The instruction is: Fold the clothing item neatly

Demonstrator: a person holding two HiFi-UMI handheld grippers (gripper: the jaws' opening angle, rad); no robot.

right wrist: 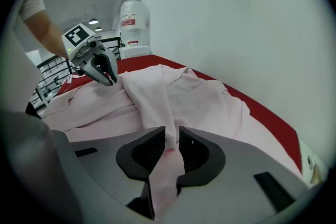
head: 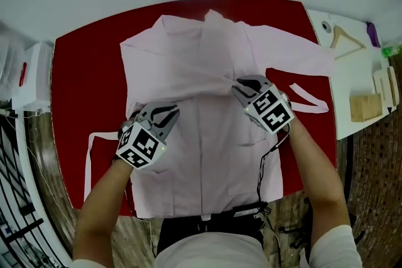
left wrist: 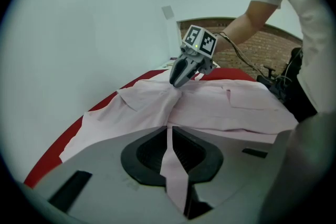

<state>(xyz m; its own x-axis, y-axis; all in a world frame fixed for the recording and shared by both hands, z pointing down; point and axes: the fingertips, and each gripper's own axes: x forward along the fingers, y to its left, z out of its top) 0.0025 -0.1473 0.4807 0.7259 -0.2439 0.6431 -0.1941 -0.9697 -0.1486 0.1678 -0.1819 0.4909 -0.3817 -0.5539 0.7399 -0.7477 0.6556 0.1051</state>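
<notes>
A pale pink garment [head: 207, 66] lies spread over the red table [head: 81, 72], collar at the far edge and hem hanging off the near edge. My left gripper [head: 164, 112] pinches a thin fold of its cloth at the left side; in the left gripper view the cloth [left wrist: 173, 165] runs between the closed jaws. Near the middle right, my right gripper [head: 242, 86] holds a thicker bunch of the same cloth [right wrist: 169, 128] between its pads. A raised crease runs between the two grippers. Each gripper shows in the other's view: right gripper [left wrist: 178, 80], left gripper [right wrist: 107, 78].
Thin tie strips trail off the garment at the left [head: 88, 160] and right [head: 308, 100]. A white side table [head: 352, 81] at the right carries a hanger [head: 345, 39] and wooden blocks [head: 365, 107]. A white unit [head: 28, 81] stands left of the table.
</notes>
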